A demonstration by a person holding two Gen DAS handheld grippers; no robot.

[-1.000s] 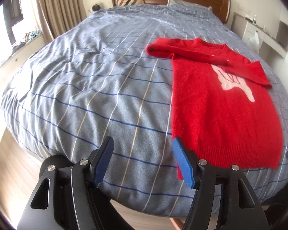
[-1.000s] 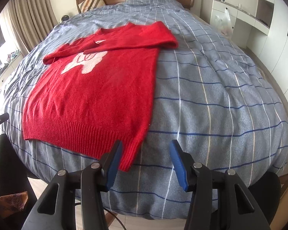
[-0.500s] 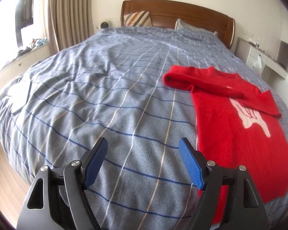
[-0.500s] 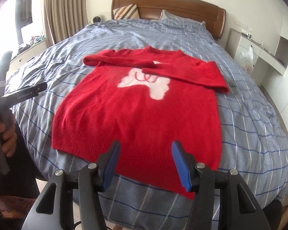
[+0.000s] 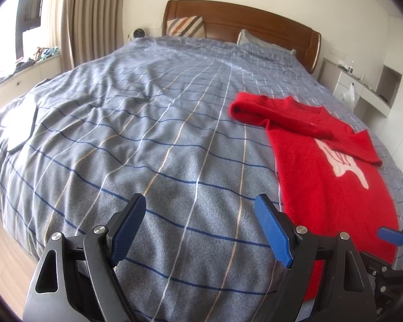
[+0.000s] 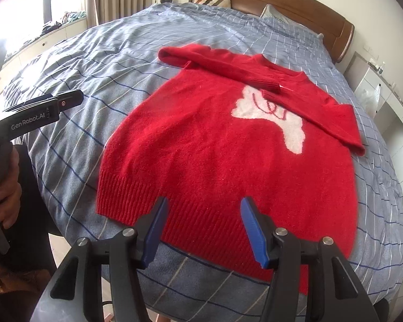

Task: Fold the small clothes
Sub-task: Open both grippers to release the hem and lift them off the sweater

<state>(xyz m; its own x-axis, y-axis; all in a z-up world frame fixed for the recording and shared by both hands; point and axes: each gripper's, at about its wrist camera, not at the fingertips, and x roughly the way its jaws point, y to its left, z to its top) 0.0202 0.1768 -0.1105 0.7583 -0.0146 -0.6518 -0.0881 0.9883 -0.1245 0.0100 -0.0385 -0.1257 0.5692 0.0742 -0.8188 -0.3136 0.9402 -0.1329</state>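
Observation:
A red knit sweater [image 6: 223, 145] with a white motif lies flat on the bed, both sleeves folded across its chest. It also shows in the left wrist view [image 5: 327, 171], at the right. My right gripper [image 6: 202, 206] is open and empty, just above the ribbed hem near the bed's front edge. My left gripper [image 5: 198, 204] is open and empty over bare bedspread, to the left of the sweater. The left gripper's body shows in the right wrist view [image 6: 37, 115], held in a hand. A blue fingertip of the right gripper shows in the left wrist view [image 5: 391, 235].
The bed has a blue-grey checked cover [image 5: 147, 123], a wooden headboard [image 5: 241, 18] and pillows [image 5: 186, 25]. Curtains [image 5: 91, 18] and a window ledge are at the left. White shelving [image 5: 368, 86] is at the right. A white item [image 5: 18, 123] lies on the cover's left edge.
Both grippers have risen and moved forward over the bed. The right one has swung left to face the sweater's hem head-on. The left one now faces bare bedspread.

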